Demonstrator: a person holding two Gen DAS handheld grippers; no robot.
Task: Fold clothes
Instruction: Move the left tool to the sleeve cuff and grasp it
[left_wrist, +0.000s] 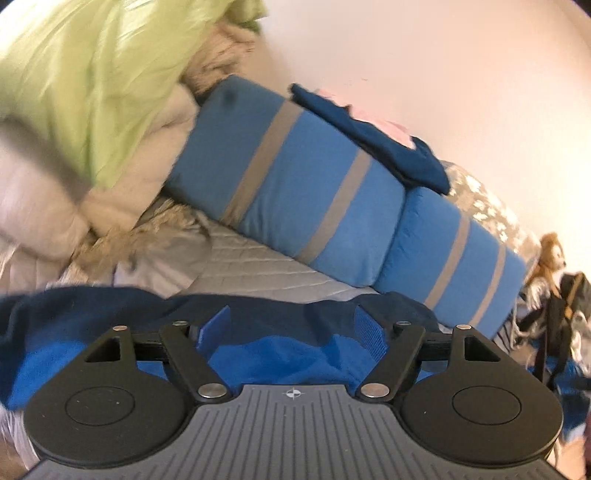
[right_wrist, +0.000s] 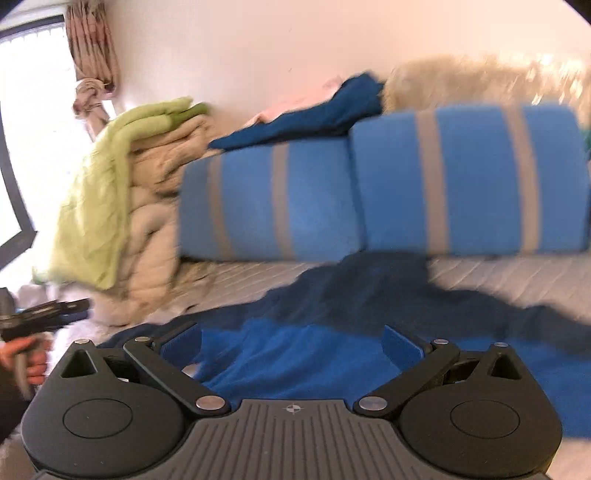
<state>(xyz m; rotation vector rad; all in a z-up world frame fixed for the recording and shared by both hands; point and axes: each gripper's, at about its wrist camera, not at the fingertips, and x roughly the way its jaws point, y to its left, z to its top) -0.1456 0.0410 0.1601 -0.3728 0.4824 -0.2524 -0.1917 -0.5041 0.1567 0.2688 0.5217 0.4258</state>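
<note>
A two-tone garment (left_wrist: 288, 354), navy at the top and bright blue below, lies spread on the grey quilted mattress (left_wrist: 251, 266). My left gripper (left_wrist: 292, 328) hovers just over its near part with both blue pads apart and nothing pinched between them. In the right wrist view the same garment (right_wrist: 295, 354) stretches away toward the pillows, one navy part trailing to the right. My right gripper (right_wrist: 291, 343) stands wide open above the bright blue area, holding nothing. At the left edge of that view, a hand (right_wrist: 29, 354) carries the left gripper (right_wrist: 83, 305), which is blurred.
Two blue pillows with grey stripes (left_wrist: 295, 177) lean along the wall with a navy garment (left_wrist: 388, 136) and something pink on top. A green blanket (right_wrist: 96, 192) covers a beige quilt pile (right_wrist: 155, 221) at the left. Window and curtain (right_wrist: 92, 40) far left; a plush toy (left_wrist: 550, 254) and bags at the right.
</note>
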